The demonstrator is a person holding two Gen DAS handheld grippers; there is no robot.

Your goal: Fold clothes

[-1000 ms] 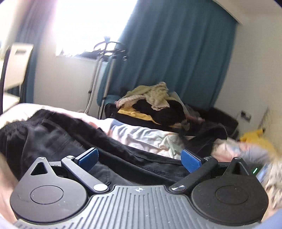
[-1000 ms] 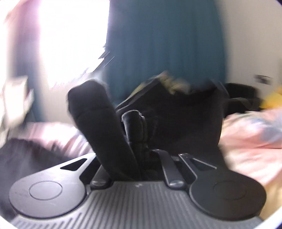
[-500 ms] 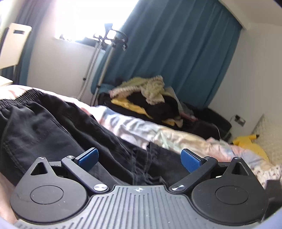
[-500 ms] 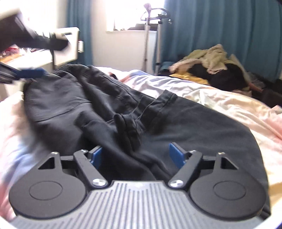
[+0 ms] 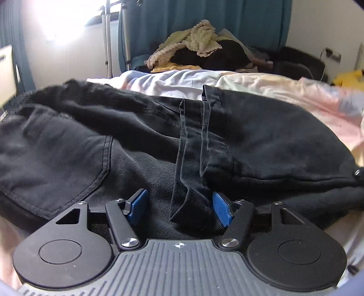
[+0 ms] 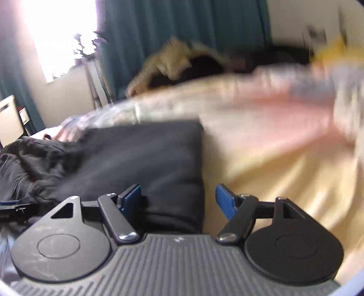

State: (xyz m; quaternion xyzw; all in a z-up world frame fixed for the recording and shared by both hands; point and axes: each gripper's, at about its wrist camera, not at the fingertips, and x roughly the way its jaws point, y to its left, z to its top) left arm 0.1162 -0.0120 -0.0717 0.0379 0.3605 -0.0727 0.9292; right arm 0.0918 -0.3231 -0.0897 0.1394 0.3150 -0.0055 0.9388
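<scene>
Black jeans (image 5: 141, 145) lie spread across the bed, one leg folded over so its hem edges run down the middle. My left gripper (image 5: 179, 208) is open, low over the jeans, its blue pads either side of the folded hem strip. In the blurred right wrist view the folded right end of the jeans (image 6: 145, 159) lies flat, and my right gripper (image 6: 178, 200) is open over its near right corner. The tip of the left gripper (image 6: 9, 208) shows at the left edge.
The bed has a pale pink and yellow cover (image 5: 295, 91). Beyond it a pile of mixed clothes (image 5: 202, 50) sits on a dark seat before teal curtains (image 5: 204, 20). A metal stand (image 5: 108, 45) is by the bright window. A yellow item (image 5: 348, 77) lies far right.
The right gripper let go of the black jeans leg, laid it across the rest, and swung right to the folded end. The left gripper dropped closer over the middle of the jeans.
</scene>
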